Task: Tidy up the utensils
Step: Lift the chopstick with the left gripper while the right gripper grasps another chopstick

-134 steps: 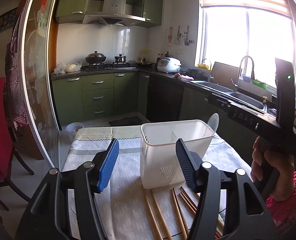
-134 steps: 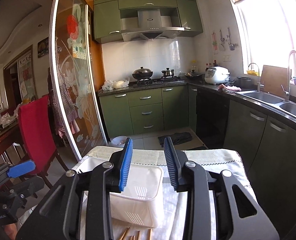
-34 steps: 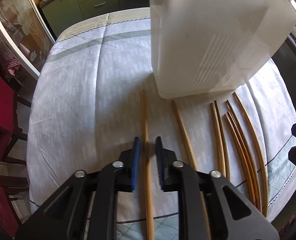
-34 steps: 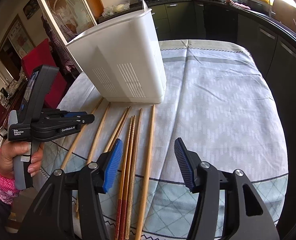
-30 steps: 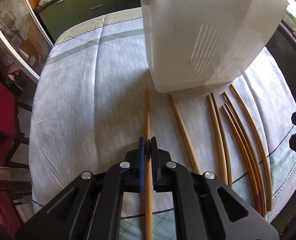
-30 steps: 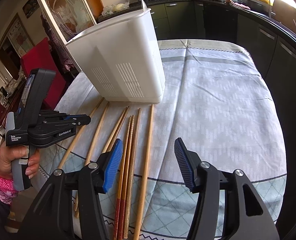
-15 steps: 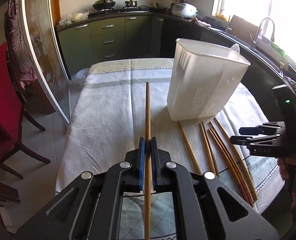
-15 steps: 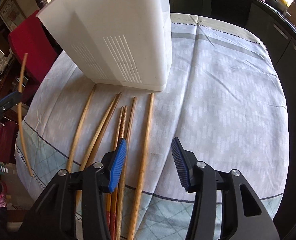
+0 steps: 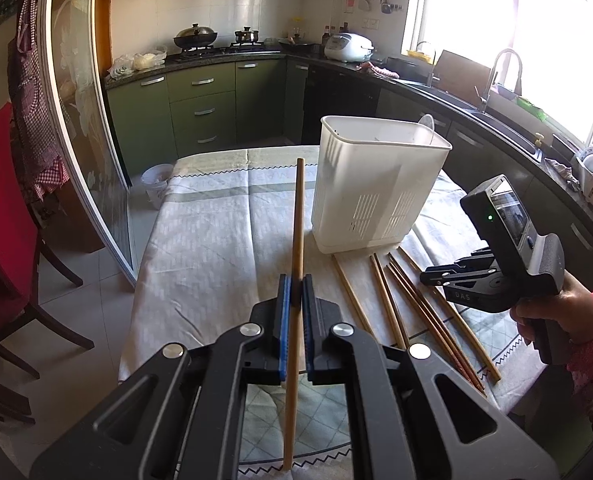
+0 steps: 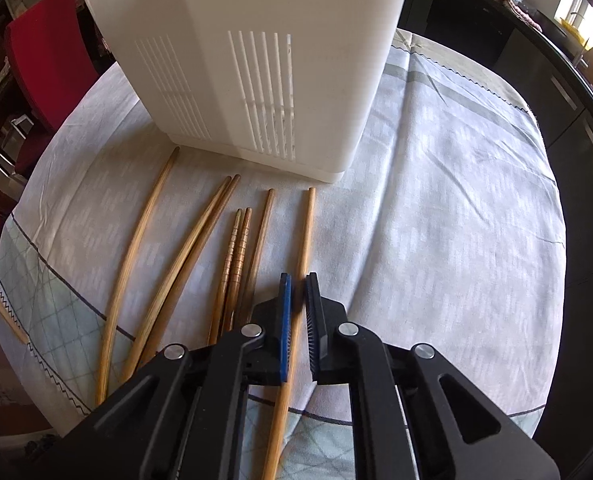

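Kitchen worktop [image 9: 200, 240] under a pale cloth, with chopsticks laid out before a white utensil holder [image 9: 376, 184].

Left gripper [image 9: 295, 292] is clamped on one chopstick [image 9: 297, 216], lifted clear of the cloth and pointing to 12 o'clock, the holder at its 1 o'clock. Right gripper [image 10: 297, 292], jaws just closed, pinches the rightmost chopstick [image 10: 305, 232] lying on the cloth; the loose chopsticks [image 10: 200, 240] fan out at its 10 o'clock, and the holder stands at 12.

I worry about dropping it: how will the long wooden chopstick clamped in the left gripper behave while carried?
The long wooden chopstick looks stiff: it juts straight from the left gripper without sagging. Probably light. Being thin, smooth and clamped at one spot, it may pivot or slip.
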The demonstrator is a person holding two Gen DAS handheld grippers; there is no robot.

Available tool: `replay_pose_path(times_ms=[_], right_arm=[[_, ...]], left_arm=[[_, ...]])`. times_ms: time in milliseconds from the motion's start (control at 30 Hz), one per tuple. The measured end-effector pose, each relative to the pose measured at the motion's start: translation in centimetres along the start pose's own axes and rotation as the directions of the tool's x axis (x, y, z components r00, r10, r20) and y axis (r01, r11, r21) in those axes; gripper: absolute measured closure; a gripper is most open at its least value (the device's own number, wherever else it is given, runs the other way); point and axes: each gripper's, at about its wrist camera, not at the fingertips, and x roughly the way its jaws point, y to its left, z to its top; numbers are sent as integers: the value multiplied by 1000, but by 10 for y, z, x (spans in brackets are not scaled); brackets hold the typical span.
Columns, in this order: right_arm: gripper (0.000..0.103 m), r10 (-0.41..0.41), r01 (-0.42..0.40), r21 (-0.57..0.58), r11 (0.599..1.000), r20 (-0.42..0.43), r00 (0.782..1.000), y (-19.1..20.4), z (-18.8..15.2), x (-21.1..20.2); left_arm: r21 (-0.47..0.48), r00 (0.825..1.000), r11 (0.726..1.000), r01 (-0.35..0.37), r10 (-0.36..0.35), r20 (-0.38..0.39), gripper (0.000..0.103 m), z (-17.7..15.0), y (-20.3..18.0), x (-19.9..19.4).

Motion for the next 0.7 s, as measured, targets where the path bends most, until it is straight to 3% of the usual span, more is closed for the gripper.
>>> replay_pose_path(times_ms=[133, 267, 500, 700], right_arm=[[96, 20, -20, 20, 1000, 29, 999, -4, -11, -11], [96, 55, -58, 27, 998, 117, 992, -9, -23, -42], [96, 81, -95, 32, 995, 311, 947, -17, -42, -123], [96, 95, -106, 9, 994, 372, 923, -19, -43, -159]], left_arm=[[4, 1000, 1000, 12, -12, -1, 97, 1, -4, -1], [15, 1000, 1000, 17, -17, 3, 97, 3, -7, -4], [27, 999, 999, 26, -27, 25, 97, 10, -13, -13], [26, 999, 999, 42, -42, 22, 97, 14, -15, -15]])
